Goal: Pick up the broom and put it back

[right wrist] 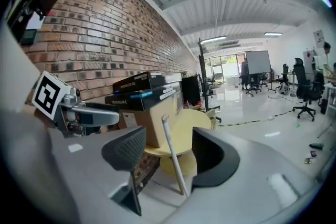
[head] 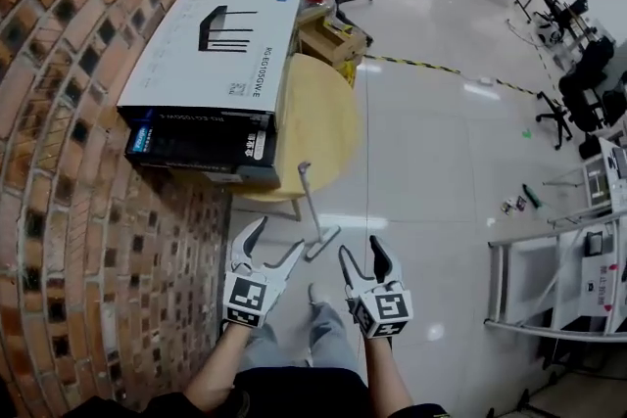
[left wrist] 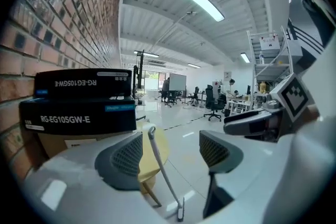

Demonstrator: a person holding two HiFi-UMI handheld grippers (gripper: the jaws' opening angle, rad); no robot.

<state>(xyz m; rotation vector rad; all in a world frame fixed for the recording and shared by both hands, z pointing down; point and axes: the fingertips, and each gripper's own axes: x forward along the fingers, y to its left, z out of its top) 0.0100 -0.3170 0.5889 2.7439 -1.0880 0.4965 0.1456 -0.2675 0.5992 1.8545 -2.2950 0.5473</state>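
Note:
A small white broom [head: 313,210] stands on the floor, its handle leaning against the edge of the round wooden table [head: 328,127] and its head at the floor. Both grippers hover side by side short of it. My left gripper [head: 271,243] is open, with the broom handle [left wrist: 157,162] showing beyond the gap between its jaws. My right gripper [head: 366,255] is open too, and the handle [right wrist: 173,162] appears through its gap, farther off. Neither gripper touches the broom.
Stacked cardboard boxes [head: 211,78] cover most of the round table. A brick wall [head: 69,113] runs along the left. A metal rack [head: 563,279] lies at the right, and office chairs [head: 588,83] stand farther back on the glossy floor.

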